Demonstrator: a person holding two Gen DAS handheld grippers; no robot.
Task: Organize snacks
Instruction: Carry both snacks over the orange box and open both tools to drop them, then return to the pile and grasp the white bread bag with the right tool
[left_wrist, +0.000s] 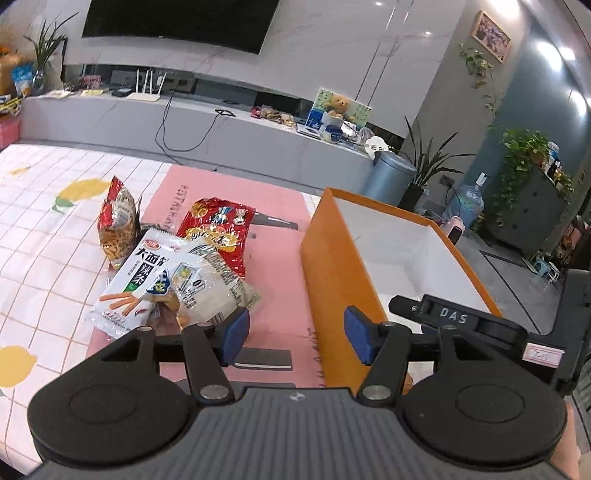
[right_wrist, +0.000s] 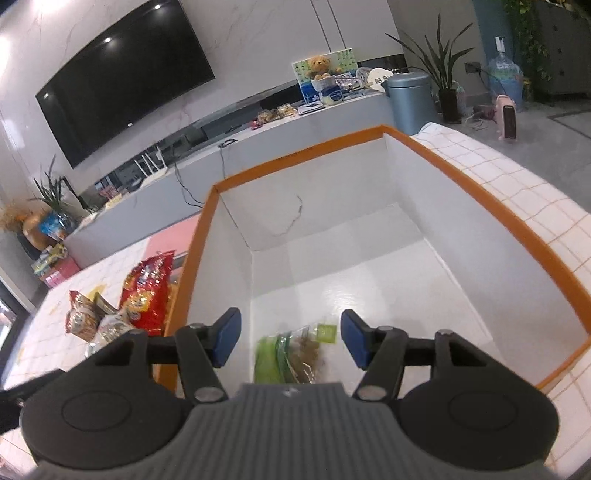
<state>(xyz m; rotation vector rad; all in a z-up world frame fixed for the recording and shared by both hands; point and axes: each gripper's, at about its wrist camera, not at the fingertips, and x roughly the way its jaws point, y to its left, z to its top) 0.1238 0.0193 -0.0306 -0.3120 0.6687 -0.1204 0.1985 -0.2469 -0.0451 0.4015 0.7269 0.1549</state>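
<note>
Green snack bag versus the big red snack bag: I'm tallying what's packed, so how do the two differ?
The green snack bag lies inside the orange box, blurred, below the right gripper and its open jaws; the red snack bag lies outside on the table. The green one looks smaller; the red one is broad with cartoon print. Both are sealed, crinkly packets.

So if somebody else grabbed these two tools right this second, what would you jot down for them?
Left hand-held gripper: open, holding nothing, low over the pink mat beside the snack pile.
Right hand-held gripper: open, holding nothing, above the orange box.
Done: one green snack bag is in the box, blurred below the right gripper.
Left: the white bag, clear packet, large red bag and small red bag still lie outside on the table; they probably go in the box.
</note>
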